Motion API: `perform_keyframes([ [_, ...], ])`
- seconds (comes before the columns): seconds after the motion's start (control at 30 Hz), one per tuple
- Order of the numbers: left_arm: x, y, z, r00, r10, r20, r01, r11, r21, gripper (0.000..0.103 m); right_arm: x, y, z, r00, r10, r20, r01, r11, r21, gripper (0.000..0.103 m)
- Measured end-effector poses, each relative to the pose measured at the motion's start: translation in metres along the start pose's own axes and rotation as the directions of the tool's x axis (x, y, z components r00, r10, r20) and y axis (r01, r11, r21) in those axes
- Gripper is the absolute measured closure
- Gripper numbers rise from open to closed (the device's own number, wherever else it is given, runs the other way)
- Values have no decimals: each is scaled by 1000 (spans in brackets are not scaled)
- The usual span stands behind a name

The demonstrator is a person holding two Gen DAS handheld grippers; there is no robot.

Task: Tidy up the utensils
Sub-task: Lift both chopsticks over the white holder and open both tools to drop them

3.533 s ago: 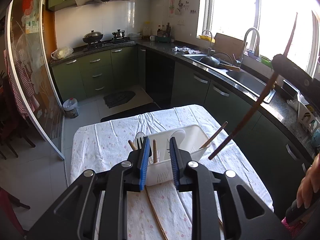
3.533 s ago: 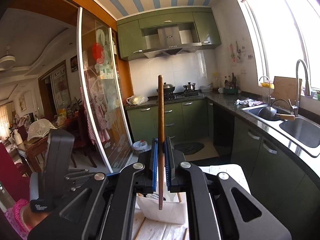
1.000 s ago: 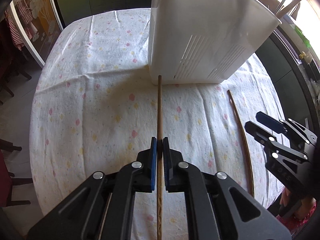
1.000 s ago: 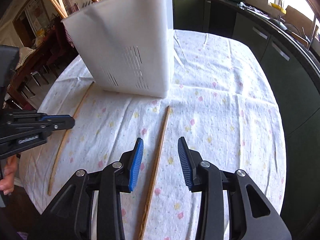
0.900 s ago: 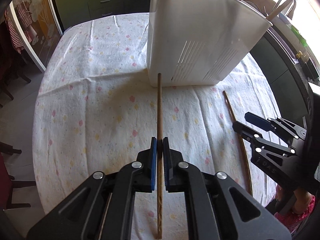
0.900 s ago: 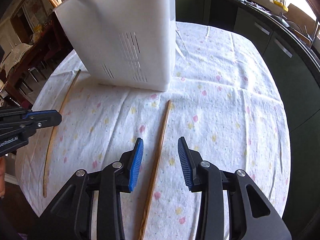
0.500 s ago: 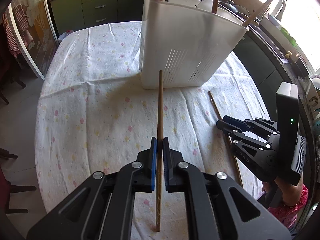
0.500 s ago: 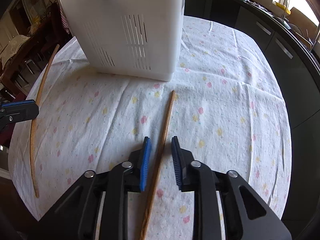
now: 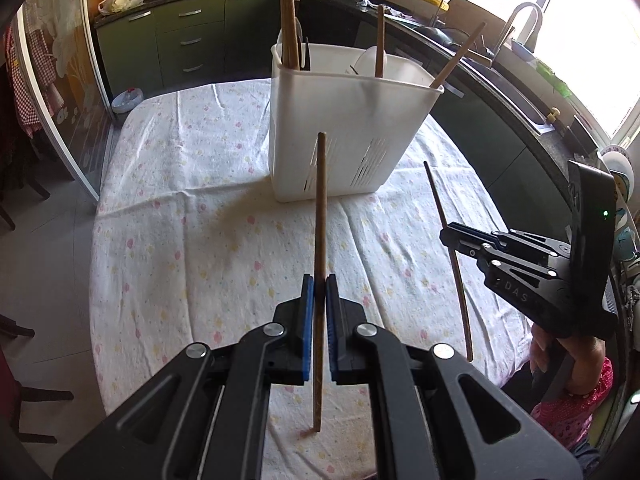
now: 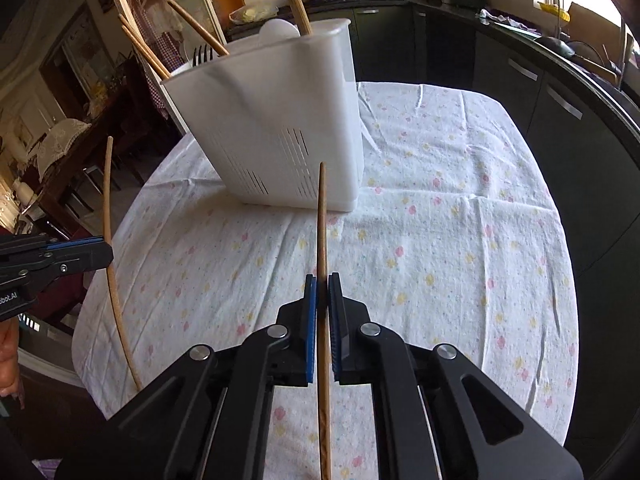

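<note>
Chopsticks are the things in hand now, one in each gripper. The left gripper (image 9: pixel 316 292) is closed tight on the left chopstick (image 9: pixel 319 216), with its blue pads pressing the wood a little below the middle. The stick stands almost upright, and its lower end is just above or barely on the flowered tablecloth (image 9: pixel 180 208); I cannot tell which. The right gripper (image 10: pixel 322 294) is closed in the same way on the right chopstick (image 10: pixel 321 232), which points up toward the white utensil holder (image 10: pixel 280 128).

The holder stands near the far edge of the table and already has several chopsticks, a fork and a white spoon in it. It is divided inside, but the partitions are not clear from these views.

To do this step well, I think each stick should be lifted until its lower tip is higher than the rim of the holder and kept upright. It should then be moved over the compartment with the other chopsticks and lowered before the jaws are released. The two hands should go one after the other, so the sticks do not cross. The grip is narrow and the stick is long, so it may turn between the pads if it knocks the rim.
</note>
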State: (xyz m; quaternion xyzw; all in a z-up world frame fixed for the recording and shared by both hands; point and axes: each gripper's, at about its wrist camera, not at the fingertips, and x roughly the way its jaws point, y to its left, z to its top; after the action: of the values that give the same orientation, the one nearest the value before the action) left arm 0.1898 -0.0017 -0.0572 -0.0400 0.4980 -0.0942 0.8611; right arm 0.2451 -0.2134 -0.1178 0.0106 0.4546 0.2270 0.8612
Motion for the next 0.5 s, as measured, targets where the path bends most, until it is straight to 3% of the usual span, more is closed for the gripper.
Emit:
perform_keyframes([
  [0.5, -58, -21, 5, 993, -35, 112, 28, 998, 64, 97, -100, 25, 6, 976, 96, 197, -91, 995, -32, 96],
])
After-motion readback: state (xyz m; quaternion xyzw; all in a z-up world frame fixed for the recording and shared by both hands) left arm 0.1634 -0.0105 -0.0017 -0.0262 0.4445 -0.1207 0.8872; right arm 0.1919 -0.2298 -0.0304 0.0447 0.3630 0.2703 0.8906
